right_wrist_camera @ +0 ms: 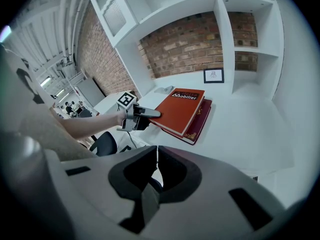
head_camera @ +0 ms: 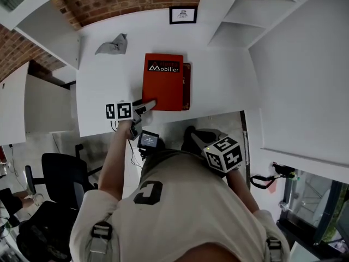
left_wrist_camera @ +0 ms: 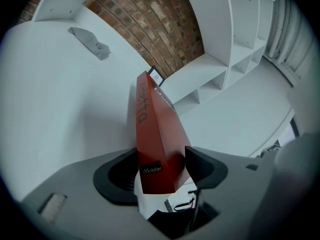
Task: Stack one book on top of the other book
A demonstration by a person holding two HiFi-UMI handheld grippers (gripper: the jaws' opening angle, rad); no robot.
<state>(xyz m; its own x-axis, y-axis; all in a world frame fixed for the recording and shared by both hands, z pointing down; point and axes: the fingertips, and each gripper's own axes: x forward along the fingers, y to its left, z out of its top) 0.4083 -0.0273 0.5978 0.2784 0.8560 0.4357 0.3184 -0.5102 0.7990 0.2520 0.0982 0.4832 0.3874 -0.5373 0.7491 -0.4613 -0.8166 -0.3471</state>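
A red book (head_camera: 163, 81) lies flat on a dark red book (head_camera: 186, 86) on the white table (head_camera: 218, 81); the lower one shows only along the right side. My left gripper (head_camera: 146, 106) is at the red book's near left corner. In the left gripper view that corner (left_wrist_camera: 157, 144) sits between the jaws of the left gripper (left_wrist_camera: 161, 156), which stand open around it. The right gripper view shows both books, the red book (right_wrist_camera: 182, 109) over the dark red book (right_wrist_camera: 200, 119), with the left gripper (right_wrist_camera: 150, 113) at the corner. My right gripper (head_camera: 192, 134) hangs below the table's near edge, shut and empty (right_wrist_camera: 157, 156).
A crumpled grey cloth (head_camera: 113, 44) lies at the table's far left and a small framed picture (head_camera: 182, 15) stands at the back against the brick wall. White shelves (head_camera: 240, 21) rise on the right. An office chair (head_camera: 54, 173) stands on the floor at the left.
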